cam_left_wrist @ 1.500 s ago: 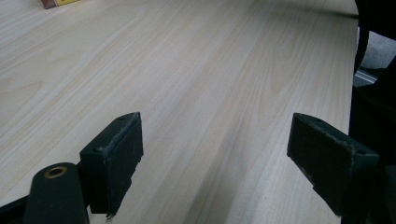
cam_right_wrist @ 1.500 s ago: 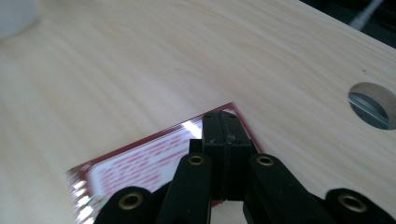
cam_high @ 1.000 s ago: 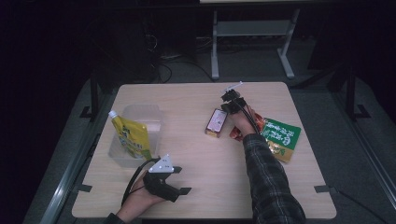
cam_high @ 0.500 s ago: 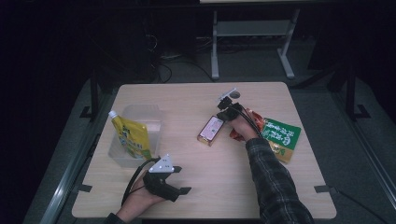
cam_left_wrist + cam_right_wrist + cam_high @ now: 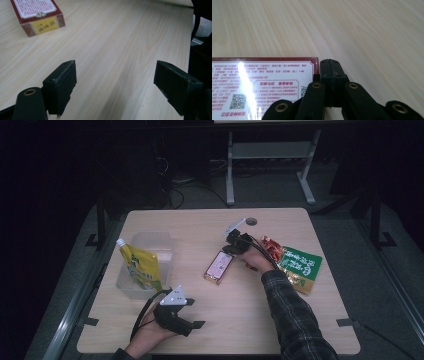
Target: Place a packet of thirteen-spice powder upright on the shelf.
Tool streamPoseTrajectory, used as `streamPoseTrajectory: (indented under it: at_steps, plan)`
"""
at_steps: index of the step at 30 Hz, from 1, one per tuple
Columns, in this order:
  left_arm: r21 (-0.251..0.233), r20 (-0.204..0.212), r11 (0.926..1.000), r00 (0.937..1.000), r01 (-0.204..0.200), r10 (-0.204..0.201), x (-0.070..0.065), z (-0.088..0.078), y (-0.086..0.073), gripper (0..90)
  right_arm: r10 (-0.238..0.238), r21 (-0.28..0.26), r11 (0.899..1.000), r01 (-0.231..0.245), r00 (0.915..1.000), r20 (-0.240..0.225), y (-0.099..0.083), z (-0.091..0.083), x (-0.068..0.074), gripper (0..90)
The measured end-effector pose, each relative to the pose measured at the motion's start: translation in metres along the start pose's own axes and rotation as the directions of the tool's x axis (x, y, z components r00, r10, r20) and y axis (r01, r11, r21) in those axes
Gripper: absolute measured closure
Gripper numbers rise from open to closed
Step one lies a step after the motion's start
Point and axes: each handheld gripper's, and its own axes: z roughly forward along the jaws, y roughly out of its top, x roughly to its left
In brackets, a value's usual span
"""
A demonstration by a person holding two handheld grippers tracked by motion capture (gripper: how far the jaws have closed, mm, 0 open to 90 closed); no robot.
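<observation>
Beside box (image 5: 262,87) R edge, R claw (image 5: 331,72) closed, touching

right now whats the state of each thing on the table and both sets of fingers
red box: lying flat mid-table, label up, right gripper's shut tip beside its edge
yellow pouch: leaning in the clear tub, cap on
green packet: lying flat at the table's right
red wrapper: lying next to the green packet
left gripper: fingers open, empty
right gripper: fingers shut, empty

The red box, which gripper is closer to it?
Right. The right gripper sits shut beside the red box, at its far end. The left gripper rests open near the table's front edge, well apart.
</observation>
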Motion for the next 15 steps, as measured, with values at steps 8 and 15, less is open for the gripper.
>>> streamPoseTrajectory:
  at_steps: [8, 15]
  plan:
    - [0.012, -0.034, 0.9995, 0.9991, 0.028, -0.028, 0.003, 0.0, -0.001, 17.7, -0.084, 0.009, 0.996, 0.085, 0.9925, -0.088, 0.005, 0.005, 0.022, 89.9]
    - [0.033, -0.057, 0.9989, 0.9979, 0.032, -0.03, 0.002, 0.001, -0.002, 17.7, -0.152, -0.017, 0.988, 0.152, 0.9759, -0.156, -0.002, 0.001, 0.047, 89.9]
